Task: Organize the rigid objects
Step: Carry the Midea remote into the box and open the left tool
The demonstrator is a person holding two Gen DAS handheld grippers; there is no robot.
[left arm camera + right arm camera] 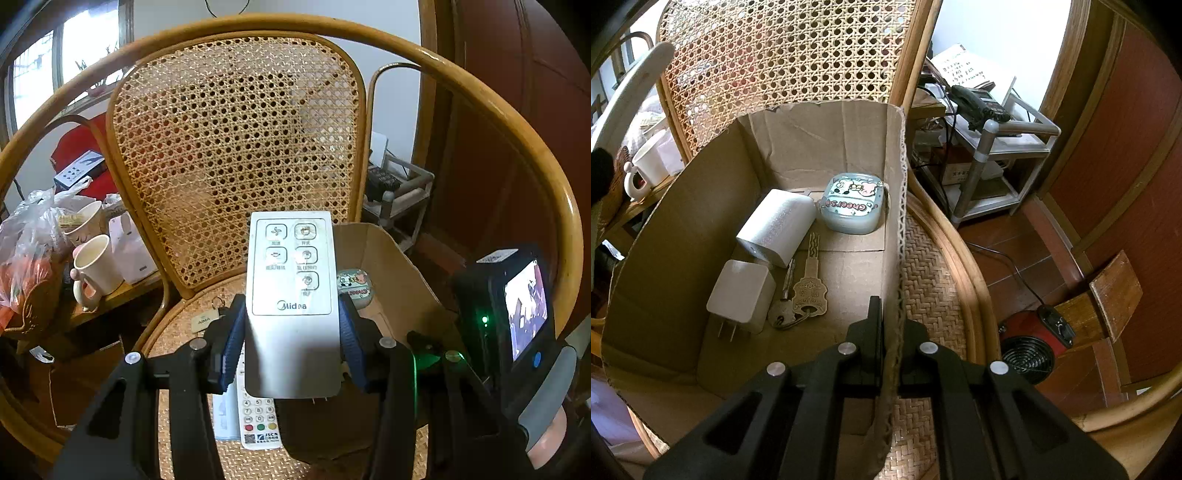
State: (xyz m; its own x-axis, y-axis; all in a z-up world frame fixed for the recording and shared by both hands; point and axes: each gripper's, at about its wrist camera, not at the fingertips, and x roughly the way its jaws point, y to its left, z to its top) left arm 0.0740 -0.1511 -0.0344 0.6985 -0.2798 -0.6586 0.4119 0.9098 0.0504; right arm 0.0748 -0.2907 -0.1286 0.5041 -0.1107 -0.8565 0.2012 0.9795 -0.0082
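Observation:
My left gripper (291, 317) is shut on a silver Midea remote (291, 291), its blue pads pressing both long edges, and holds it above the chair seat. Below it lies a white remote (258, 421) with coloured buttons, and a key with a tag (207, 317) rests on the seat. My right gripper (891, 314) is shut on the right wall of the cardboard box (897, 206). Inside the box lie a pale blue cartoon case (851, 208), a white cylinder-shaped block (777, 227), a white plug charger (740, 295) and a bunch of keys (805, 291). The case (354, 282) also shows behind the silver remote.
The box stands on a woven rattan chair seat (934, 266) with a cane back (236, 140). White cups (96, 266) and plastic bags sit on a side table at left. A shelf with a telephone (979, 103) and a red fan heater (1034, 343) stand to the right.

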